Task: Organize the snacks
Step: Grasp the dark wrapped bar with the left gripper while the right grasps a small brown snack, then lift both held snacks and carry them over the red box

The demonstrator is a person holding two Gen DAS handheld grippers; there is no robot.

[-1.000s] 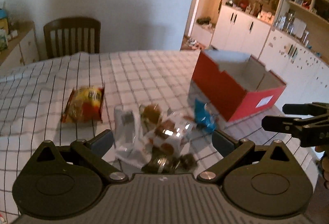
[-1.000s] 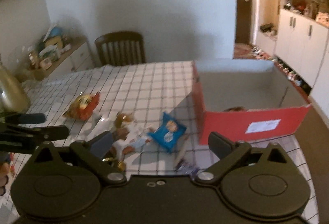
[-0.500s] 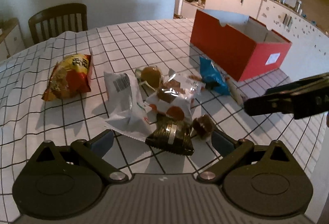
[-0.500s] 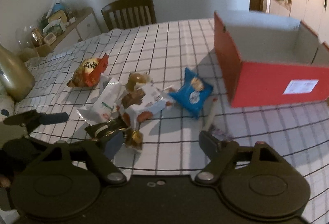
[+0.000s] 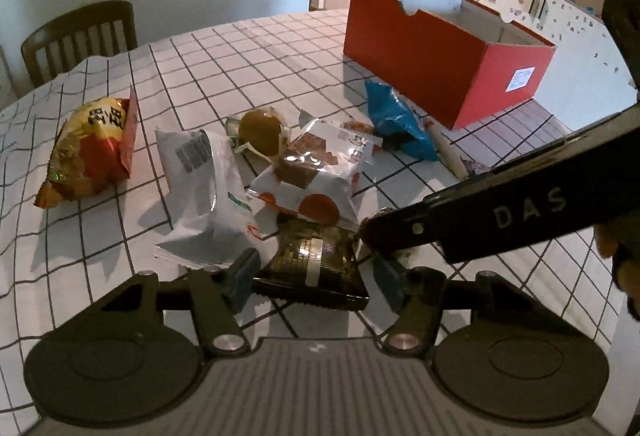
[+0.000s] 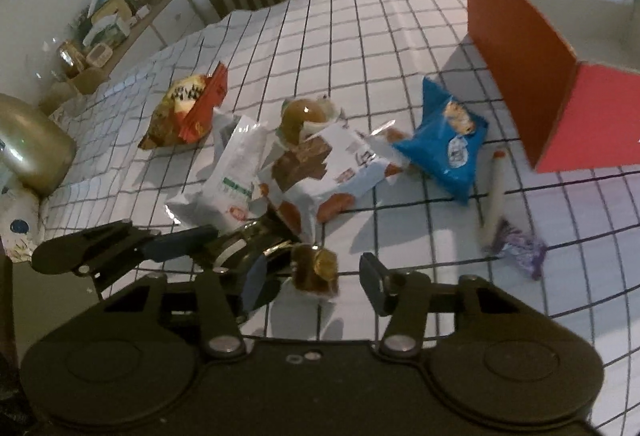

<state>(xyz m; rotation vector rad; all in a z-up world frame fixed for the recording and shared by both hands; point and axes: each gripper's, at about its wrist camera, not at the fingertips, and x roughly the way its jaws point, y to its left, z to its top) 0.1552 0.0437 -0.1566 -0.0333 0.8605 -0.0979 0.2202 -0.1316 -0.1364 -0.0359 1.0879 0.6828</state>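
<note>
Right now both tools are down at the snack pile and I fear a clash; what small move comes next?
Probably finish closing the left tool on the dark gold-patterned packet lying between its blue pads; both tools' jaws have just been closing, and neither yet grips.

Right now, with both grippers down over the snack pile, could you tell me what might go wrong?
1. The left gripper, jaws just closing, straddles the dark foil packet, which lies partly under the white brownie packet; lifting may drag that along.
2. The right gripper, also closing, brackets a small brown wrapped candy right beside it; the grippers could collide.
</note>
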